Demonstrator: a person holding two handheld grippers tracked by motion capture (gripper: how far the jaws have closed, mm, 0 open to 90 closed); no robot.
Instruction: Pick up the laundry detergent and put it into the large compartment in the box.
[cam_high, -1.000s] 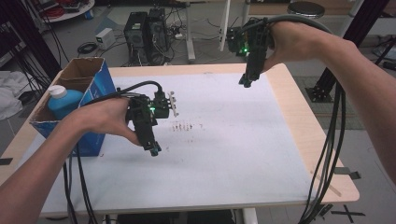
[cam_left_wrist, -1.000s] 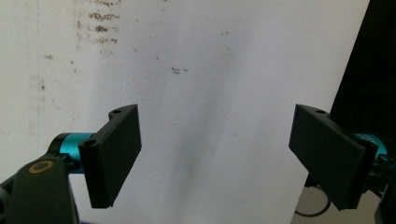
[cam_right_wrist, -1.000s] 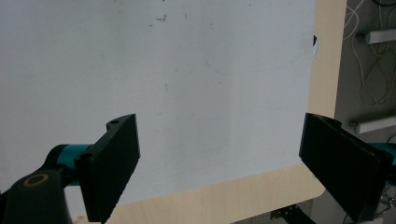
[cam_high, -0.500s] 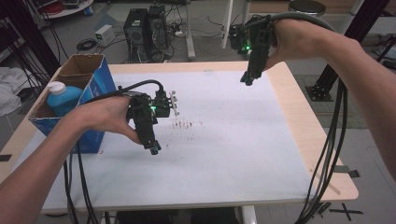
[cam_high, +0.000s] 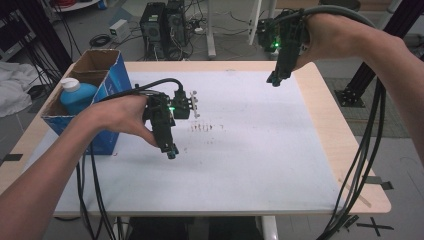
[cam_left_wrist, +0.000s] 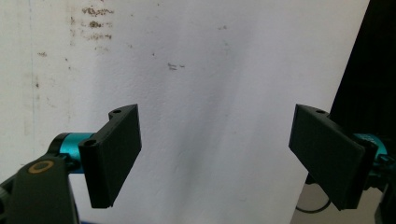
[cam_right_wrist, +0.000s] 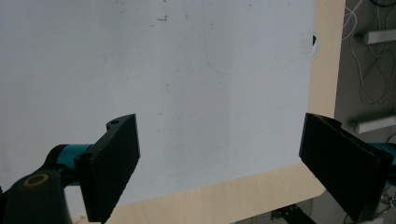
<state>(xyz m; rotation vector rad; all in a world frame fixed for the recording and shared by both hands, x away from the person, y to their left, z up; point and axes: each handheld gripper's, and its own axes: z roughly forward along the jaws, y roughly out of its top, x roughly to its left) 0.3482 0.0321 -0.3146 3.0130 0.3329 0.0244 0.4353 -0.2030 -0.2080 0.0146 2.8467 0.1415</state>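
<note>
Both sets of jaws are spread wide with nothing between them. The left gripper (cam_high: 171, 154) is held low over the white sheet (cam_high: 250, 150), likely readied for a reach toward the blue bottle (cam_high: 76, 95), seated in the cardboard box (cam_high: 112, 90) just beside it; the right gripper (cam_high: 274, 80) is parked above the far edge.

Even, soft overhead light, no glare; white paper-covered surface (cam_high: 250, 150) reads bright, faint shadows under the hands. High view slightly soft. Gripper views: matte black jaws close-up blurred, dim at corners
</note>
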